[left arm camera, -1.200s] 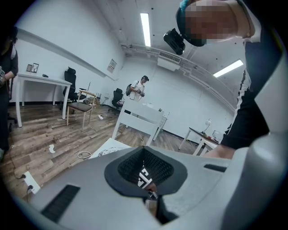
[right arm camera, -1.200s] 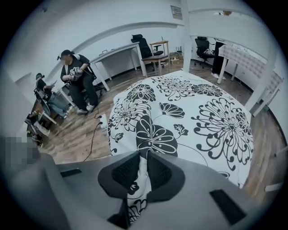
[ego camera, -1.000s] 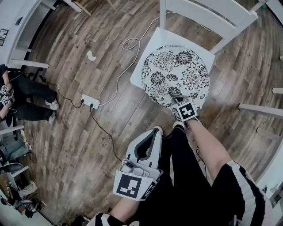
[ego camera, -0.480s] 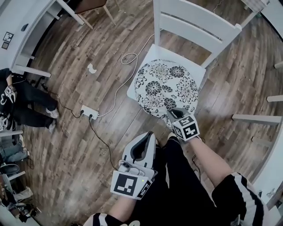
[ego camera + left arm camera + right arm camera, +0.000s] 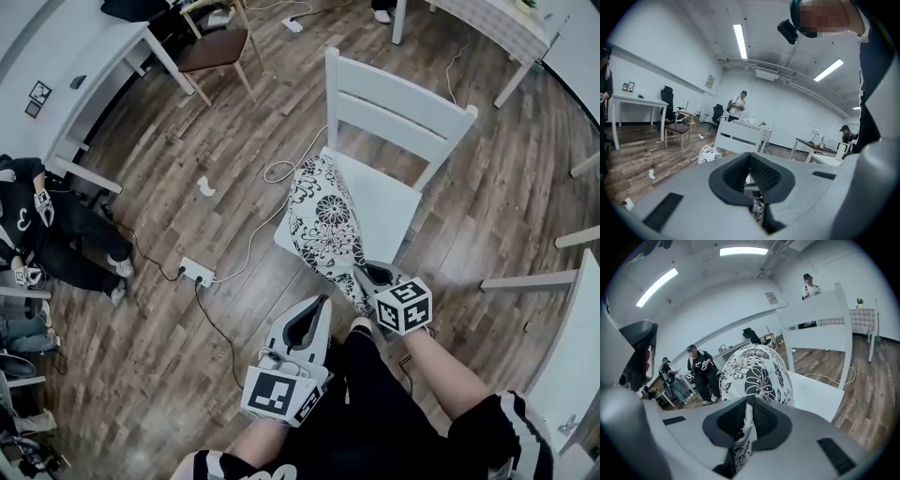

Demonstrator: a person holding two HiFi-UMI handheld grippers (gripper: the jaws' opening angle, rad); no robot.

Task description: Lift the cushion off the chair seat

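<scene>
The round black-and-white floral cushion stands steeply tilted over the left half of the white chair's seat. Its near edge is raised, and its far edge is still down at the seat. My right gripper is shut on that near edge. In the right gripper view the fabric is pinched between the pads at my right gripper, and the cushion rises in front of the chair back. My left gripper hovers shut and empty, left of the right one and short of the chair. The left gripper view shows the cushion beyond its jaws.
A power strip and a looped white cable lie on the wood floor left of the chair. A brown-seated chair and a white desk stand at the far left. A person sits at the left edge, and table legs flank the right.
The cushion went from lying flat on the seat to standing tilted, its near edge raised by my right gripper. The seat's right half is now bare. My left gripper rose slightly.
</scene>
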